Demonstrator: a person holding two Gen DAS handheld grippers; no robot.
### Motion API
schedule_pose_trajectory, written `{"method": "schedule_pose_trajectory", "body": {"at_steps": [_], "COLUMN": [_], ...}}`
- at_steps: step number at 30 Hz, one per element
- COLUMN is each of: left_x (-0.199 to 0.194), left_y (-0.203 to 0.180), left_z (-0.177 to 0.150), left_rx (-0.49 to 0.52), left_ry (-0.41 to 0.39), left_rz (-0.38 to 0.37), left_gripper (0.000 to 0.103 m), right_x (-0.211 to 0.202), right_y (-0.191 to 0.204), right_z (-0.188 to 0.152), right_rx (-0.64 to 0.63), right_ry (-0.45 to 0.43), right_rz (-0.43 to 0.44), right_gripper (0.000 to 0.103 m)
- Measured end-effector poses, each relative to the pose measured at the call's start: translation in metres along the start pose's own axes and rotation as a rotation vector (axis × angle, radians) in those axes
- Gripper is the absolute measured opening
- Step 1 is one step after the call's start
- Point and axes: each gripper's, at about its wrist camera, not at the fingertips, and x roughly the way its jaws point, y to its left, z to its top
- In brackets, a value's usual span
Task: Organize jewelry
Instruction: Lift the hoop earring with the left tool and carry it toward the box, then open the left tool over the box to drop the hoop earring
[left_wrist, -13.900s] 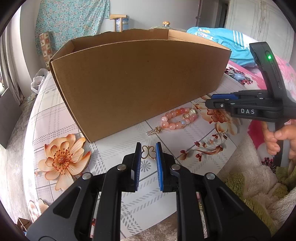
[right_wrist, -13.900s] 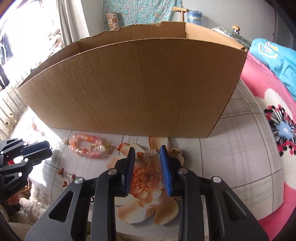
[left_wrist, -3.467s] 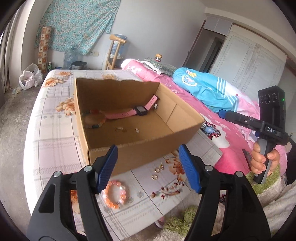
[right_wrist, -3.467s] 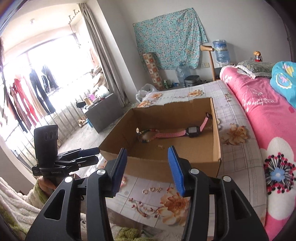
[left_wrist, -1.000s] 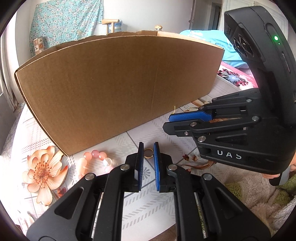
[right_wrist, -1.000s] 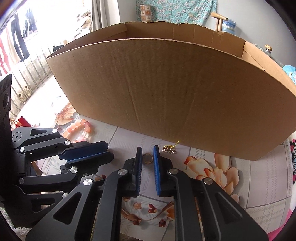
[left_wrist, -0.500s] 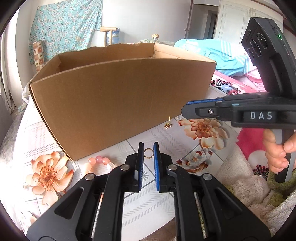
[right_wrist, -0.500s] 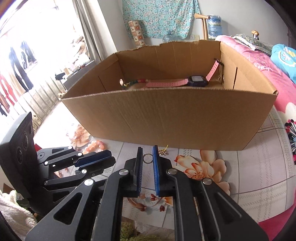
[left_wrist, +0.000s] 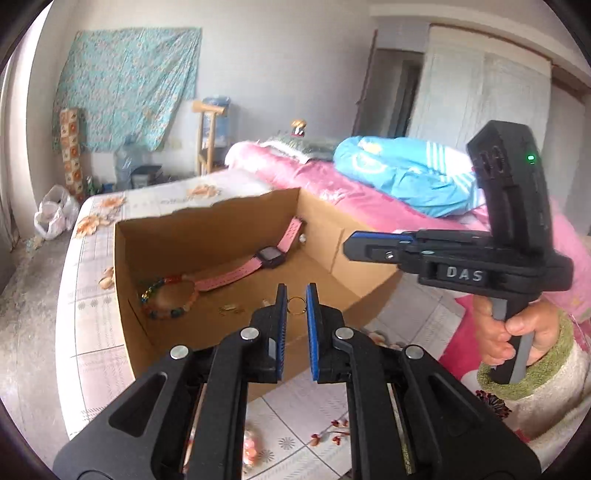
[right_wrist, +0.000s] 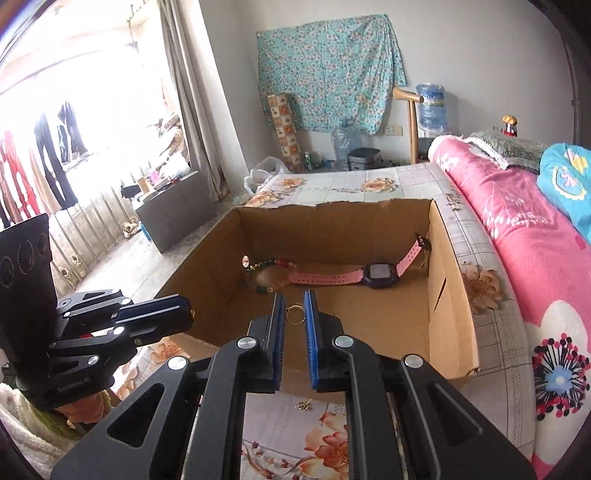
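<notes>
My left gripper is shut on a thin gold ring and hangs over the front wall of the open cardboard box. My right gripper is shut on a second gold ring, also above the box's front edge. On the box floor lie a pink-strapped watch, a beaded bracelet and small gold pieces. Each gripper shows in the other's view: the right one in a person's hand, the left one at the left.
A small gold piece lies on the flowered cloth in front of the box. A pink bead bracelet lies there too, partly hidden under my left gripper. A pink blanket rises to the right of the box.
Both grippers have risen from the cloth in front of the box, each carrying its ring. The box's inside now shows where only its front wall did.
</notes>
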Motion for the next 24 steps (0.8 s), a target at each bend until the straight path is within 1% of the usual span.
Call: {"method": "schedule_pose_trajectory", "body": {"at_steps": [1,3,4,5,6,8,9,11,12,13,14,15,18,24], "left_x": [0.013,0.033,0.041,0.048,0.052,0.060,0.063,0.069,0.071,0.071,0.070,0.071,0.065,0.043], "left_y": [0.010,0.030,0.036,0.040,0.042,0.049,0.051,0.055,0.055,0.054,0.054,0.054,0.052,0.053], "left_z": [0.005,0.013,0.017,0.019,0.020,0.022,0.024,0.025,0.026,0.026,0.027,0.029,0.030,0.033], "left_rx": [-0.047,-0.133,-0.144,-0.143,-0.148,-0.177,-0.191,-0.209,-0.209,-0.205,-0.198,-0.191,-0.180,-0.191], "left_ry": [0.058,0.120,0.137,0.151,0.161,0.182,0.193,0.211,0.214,0.211,0.205,0.195,0.171,0.100], "left_rz": [0.009,-0.002,0.021,0.047,0.057,0.044,0.051,0.056,0.057,0.062,0.070,0.076,0.079,0.095], "left_gripper": [0.009,0.009,0.009,0.009,0.009,0.009,0.010,0.011,0.015,0.018,0.024,0.027,0.032,0.032], "right_x": [0.007,0.025,0.033,0.039,0.045,0.053,0.056,0.057,0.057,0.053,0.048,0.044,0.030,0.005], "right_y": [-0.006,-0.019,-0.025,-0.030,-0.035,-0.043,-0.046,-0.051,-0.054,-0.057,-0.059,-0.060,-0.064,-0.066], "right_z": [0.004,0.013,0.017,0.018,0.022,0.027,0.030,0.036,0.039,0.042,0.044,0.046,0.051,0.046], "right_rx": [0.016,0.032,0.037,0.042,0.048,0.065,0.062,0.065,0.071,0.081,0.090,0.094,0.096,0.115], "right_ry": [0.015,0.056,0.071,0.080,0.096,0.114,0.125,0.132,0.130,0.119,0.104,0.089,0.048,0.001], "right_rz": [-0.012,-0.037,-0.056,-0.059,-0.049,-0.057,-0.050,-0.062,-0.063,-0.056,-0.051,-0.049,-0.056,-0.046], "right_gripper": [0.011,0.011,0.011,0.011,0.011,0.012,0.012,0.013,0.014,0.019,0.023,0.024,0.026,0.026]}}
